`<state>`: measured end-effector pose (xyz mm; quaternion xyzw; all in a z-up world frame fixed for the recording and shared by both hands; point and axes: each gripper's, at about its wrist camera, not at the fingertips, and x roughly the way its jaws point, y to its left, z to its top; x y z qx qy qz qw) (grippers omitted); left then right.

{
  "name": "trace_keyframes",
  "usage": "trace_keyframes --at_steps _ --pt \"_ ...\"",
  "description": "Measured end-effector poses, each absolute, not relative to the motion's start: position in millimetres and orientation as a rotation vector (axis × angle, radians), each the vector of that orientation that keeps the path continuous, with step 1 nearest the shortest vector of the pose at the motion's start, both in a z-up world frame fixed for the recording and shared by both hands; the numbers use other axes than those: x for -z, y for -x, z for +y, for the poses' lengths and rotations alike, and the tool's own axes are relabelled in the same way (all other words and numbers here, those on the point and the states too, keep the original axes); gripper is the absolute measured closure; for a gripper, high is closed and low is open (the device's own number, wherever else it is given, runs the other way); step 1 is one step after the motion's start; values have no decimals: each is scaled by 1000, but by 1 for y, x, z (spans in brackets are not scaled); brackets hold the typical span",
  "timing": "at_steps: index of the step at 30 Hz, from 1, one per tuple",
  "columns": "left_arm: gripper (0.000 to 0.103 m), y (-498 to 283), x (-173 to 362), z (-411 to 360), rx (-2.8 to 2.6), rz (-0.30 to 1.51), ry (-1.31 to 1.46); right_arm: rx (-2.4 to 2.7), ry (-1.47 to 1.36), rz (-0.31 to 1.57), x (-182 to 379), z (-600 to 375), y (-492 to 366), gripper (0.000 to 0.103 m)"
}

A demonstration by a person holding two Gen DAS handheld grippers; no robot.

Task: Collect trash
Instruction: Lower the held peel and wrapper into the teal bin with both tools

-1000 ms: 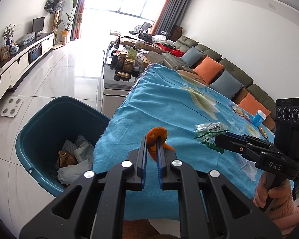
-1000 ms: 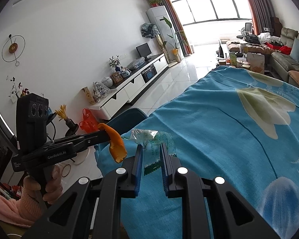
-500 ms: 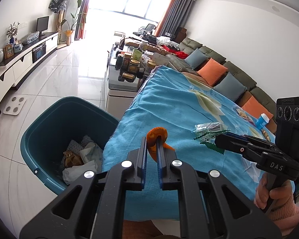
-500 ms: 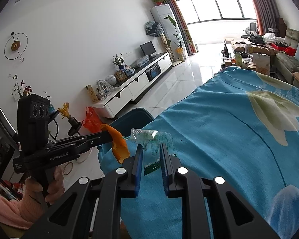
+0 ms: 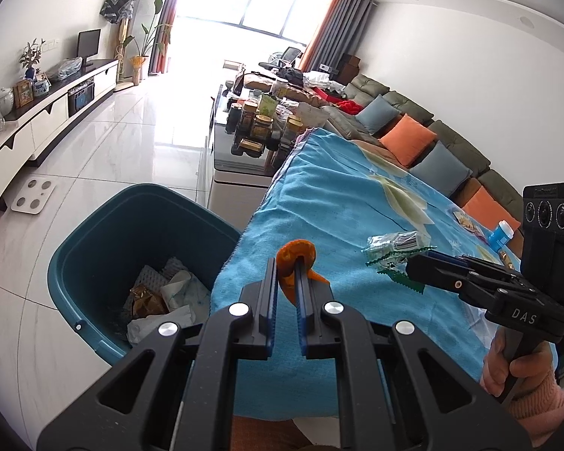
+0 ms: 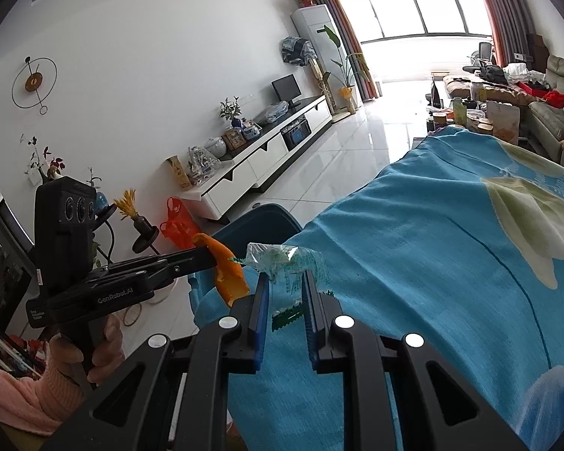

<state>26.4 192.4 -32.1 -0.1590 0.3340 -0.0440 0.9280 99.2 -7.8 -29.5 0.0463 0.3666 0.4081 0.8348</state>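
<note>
In the lower middle of the left wrist view, the left hand-held gripper [image 5: 285, 263] is clenched on a piece of orange peel [image 5: 295, 259]; the peel curls up over the finger ends and hangs below them, so its long axis runs roughly up and down. It is held clear above the blue cloth on the table [image 5: 342, 195], probably for carrying to the bin. In the right wrist view, the right hand-held gripper [image 6: 284, 282] grasps a crinkled clear and green wrapper [image 6: 285, 263], which sticks forward past the fingers, long axis along them, toward the upper left of the frame. The two pieces of trash nearly meet there. Further off, at lower left of the left view, the dark teal bin [image 5: 94, 236] stands on the floor just beside the table edge, paper and wrappers already inside; dropping both pieces there looks like the next step.
</note>
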Motion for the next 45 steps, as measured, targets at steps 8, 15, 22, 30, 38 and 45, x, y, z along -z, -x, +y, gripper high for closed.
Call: trace_keyframes --at_steps 8,15,22,30,38,45 --pt "94 -25 30 201 69 677 333 -879 -90 781 29 2 -101 87" --pt "94 -22 28 206 59 671 335 -890 -83 781 28 7 -102 87" --pt "94 -21 27 207 47 667 337 -899 -75 781 27 9 -104 87" --pt "94 -19 25 213 34 658 341 -909 -66 780 27 14 -105 87" --pt "94 -19 25 217 20 653 341 -920 -53 778 26 23 -105 87" --pt "94 -19 25 220 3 648 345 -940 -53 792 27 33 -109 87"
